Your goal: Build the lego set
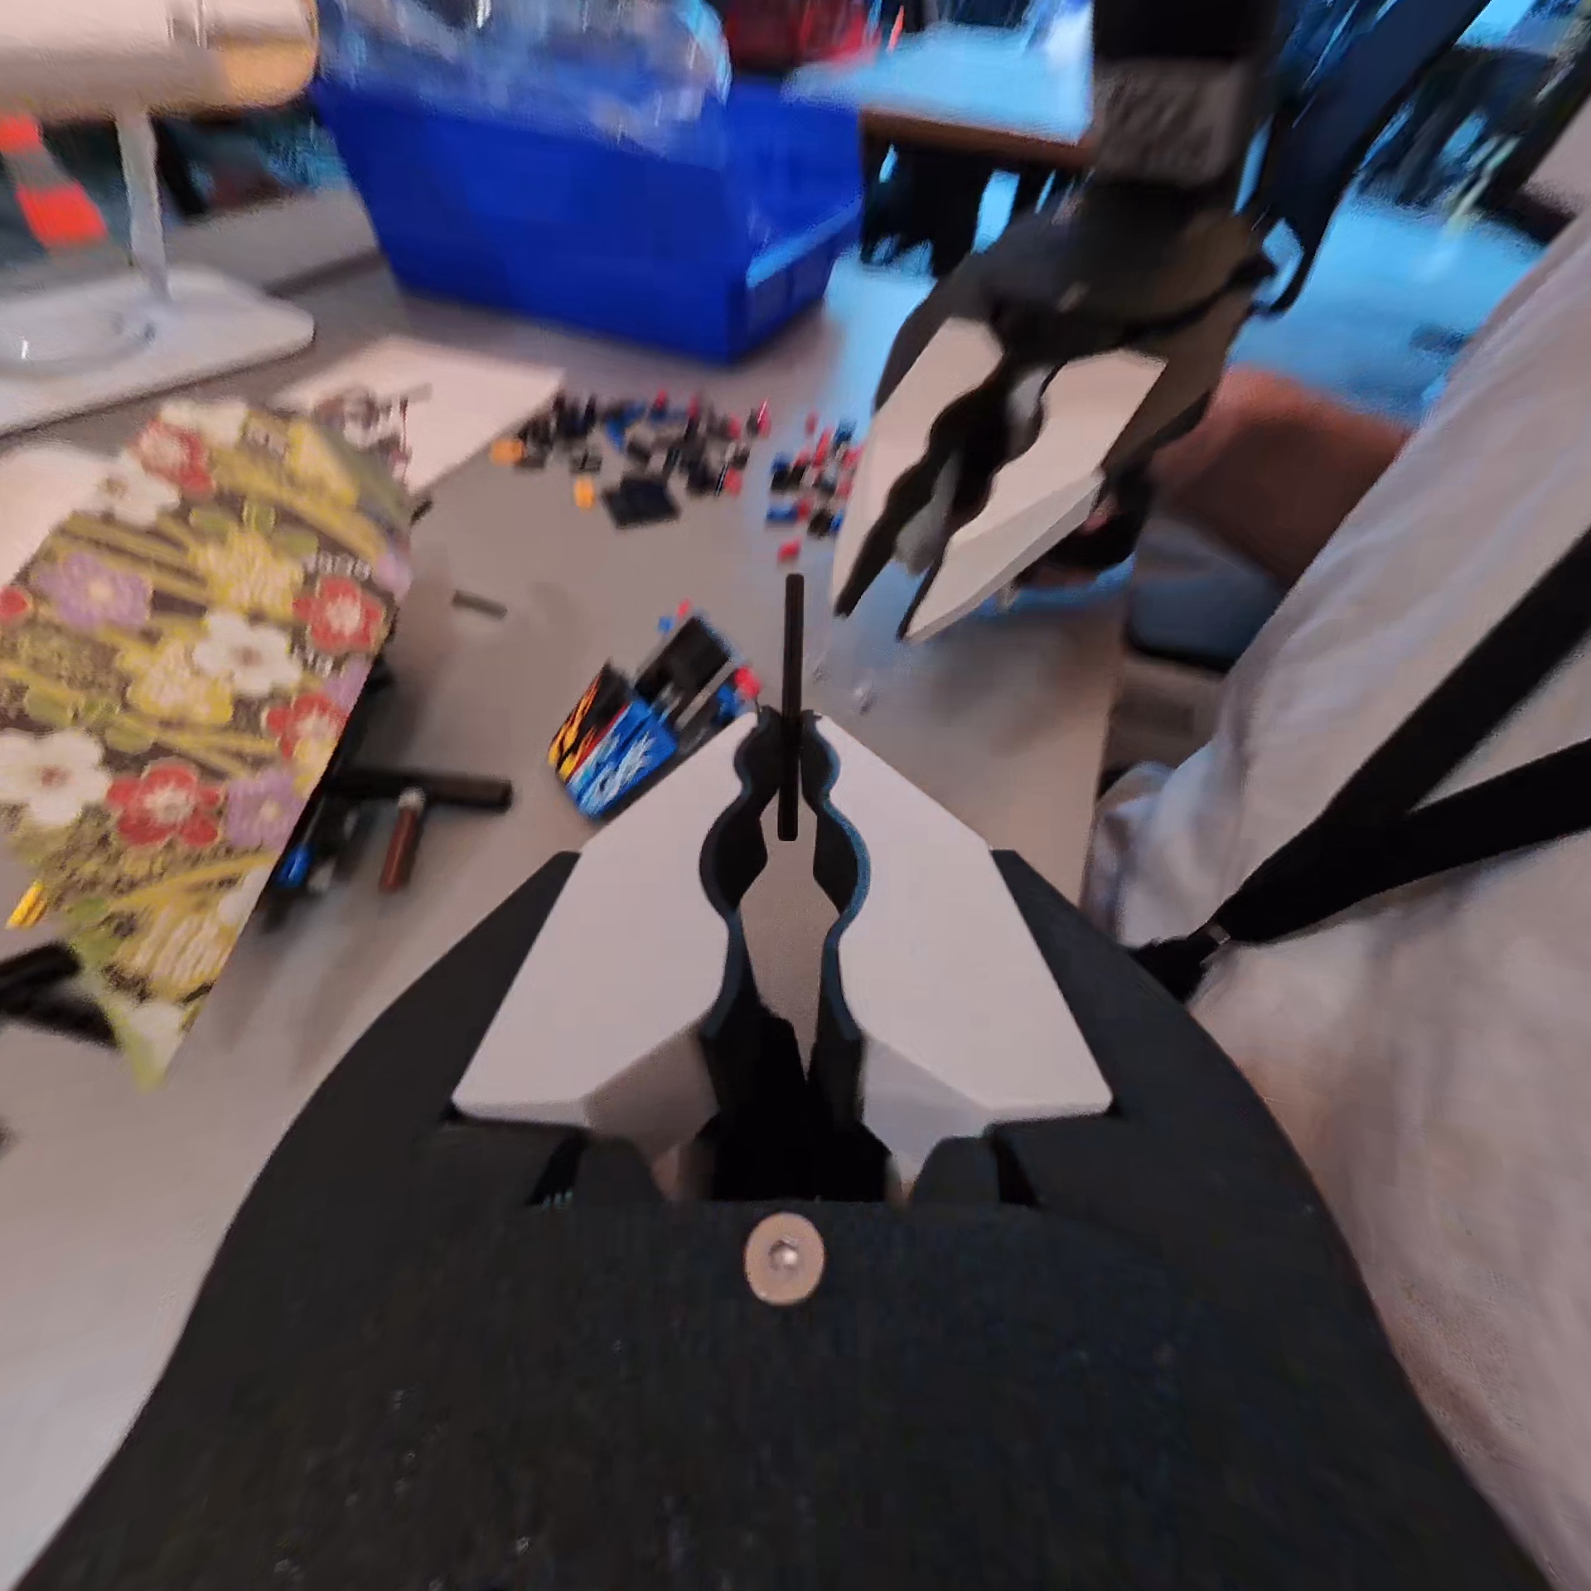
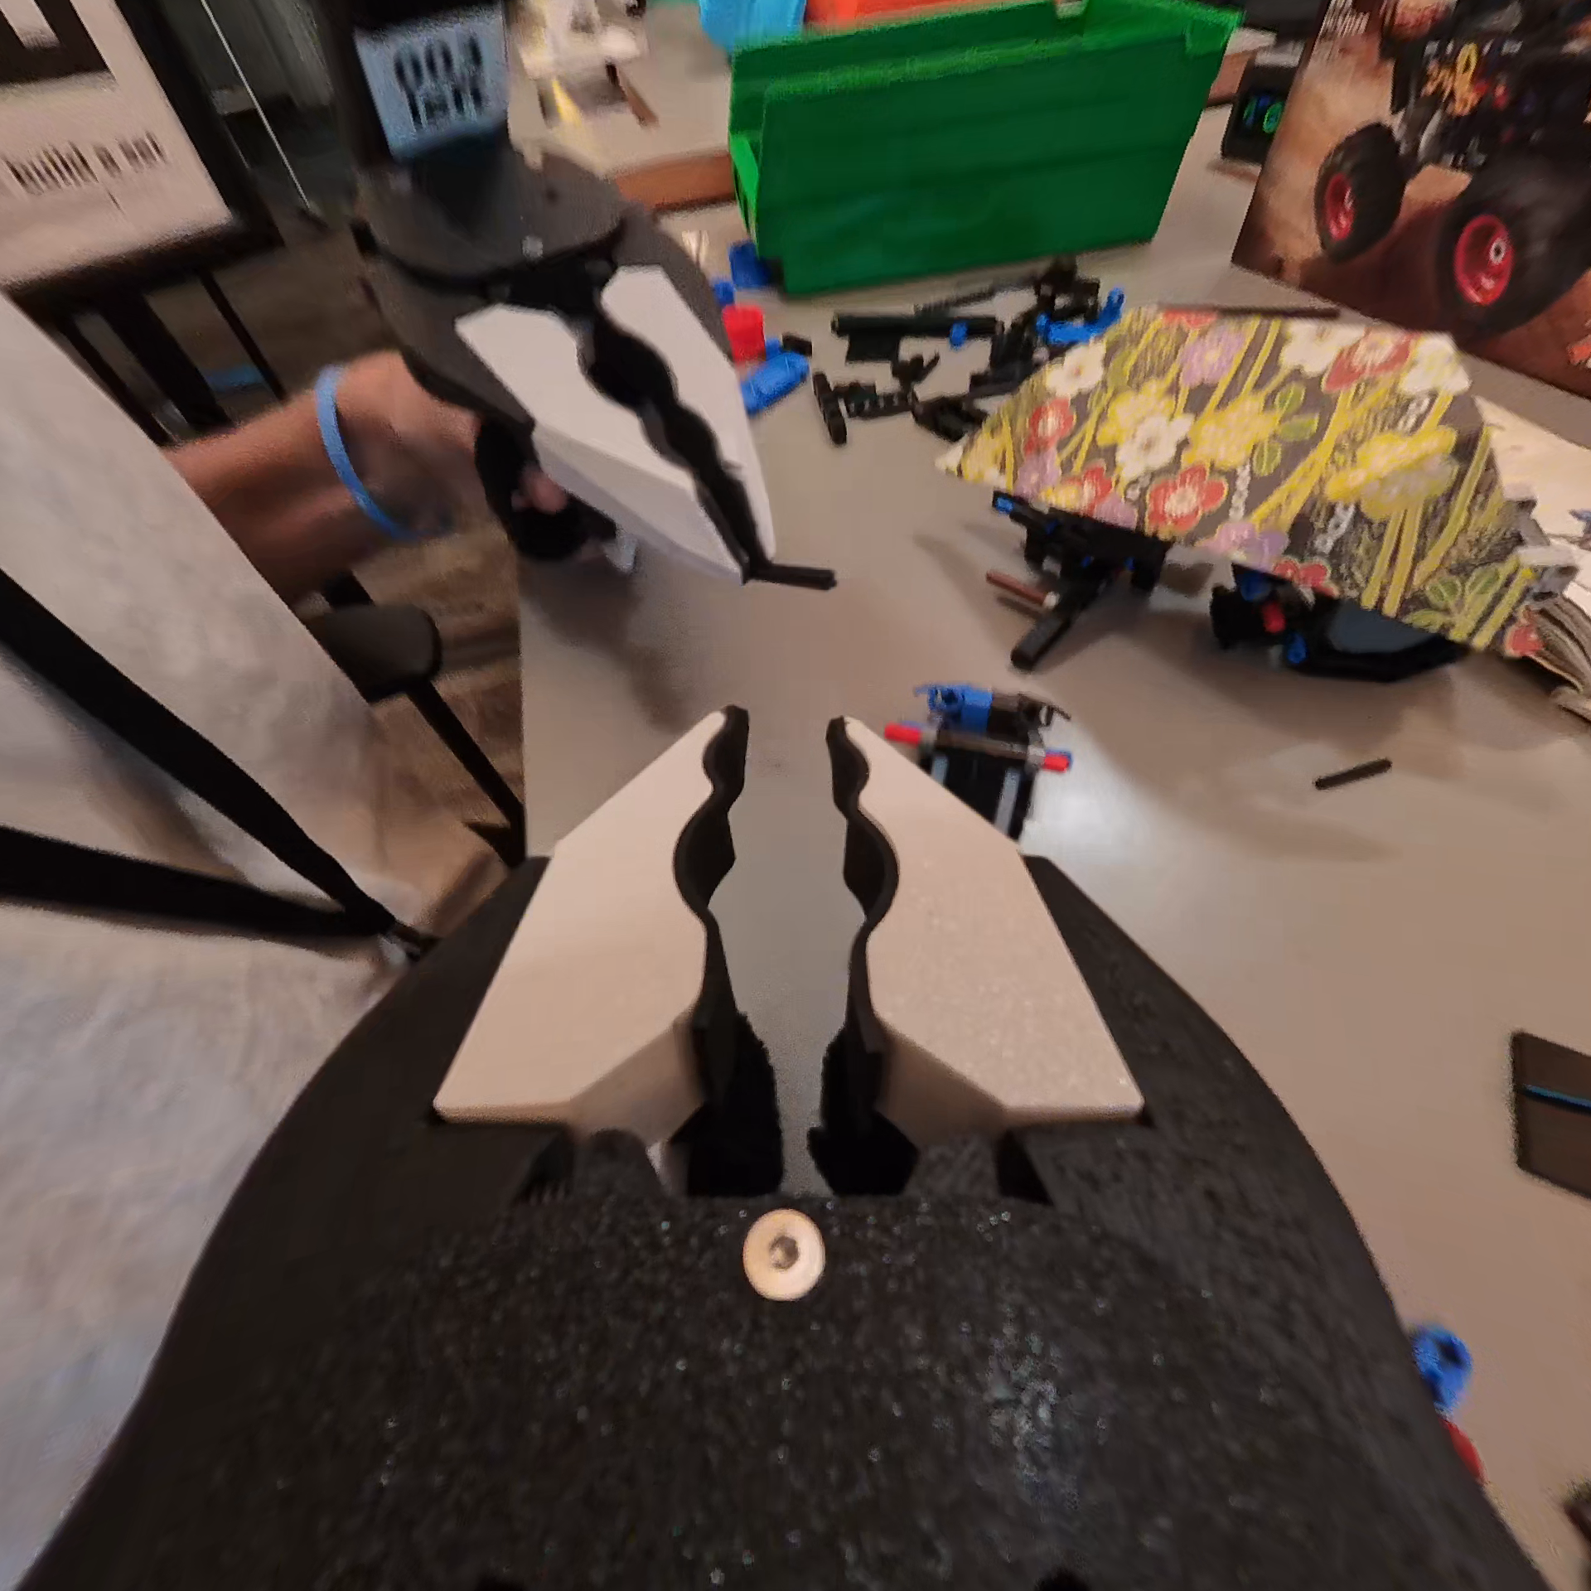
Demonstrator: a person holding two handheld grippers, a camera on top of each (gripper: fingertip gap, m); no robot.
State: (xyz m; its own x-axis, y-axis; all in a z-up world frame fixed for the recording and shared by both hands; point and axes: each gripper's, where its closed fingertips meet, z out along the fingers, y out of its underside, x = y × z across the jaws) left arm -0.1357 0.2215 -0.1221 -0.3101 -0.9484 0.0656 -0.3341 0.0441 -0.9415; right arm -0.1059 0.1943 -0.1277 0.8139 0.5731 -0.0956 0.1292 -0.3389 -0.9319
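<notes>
My left gripper is shut on a thin black axle rod, which sticks out past the fingertips above the grey table. The same gripper shows in the right wrist view with the rod poking sideways from its tips. My right gripper is open and empty; it also shows in the left wrist view, up right of the rod. A small blue and black lego assembly with flame stickers lies on the table, seen in the right wrist view just right of my right fingertips.
A flowered cloth covers a larger lego build. Loose bricks lie behind, with a blue bin, a green bag, the set's box and a loose black pin. A person's shirt is at the table edge. Tip to tip, the grippers are about 5 cm apart. The right tips stand about 15 cm off the loose black pin. It turns up in the left wrist view as well.
</notes>
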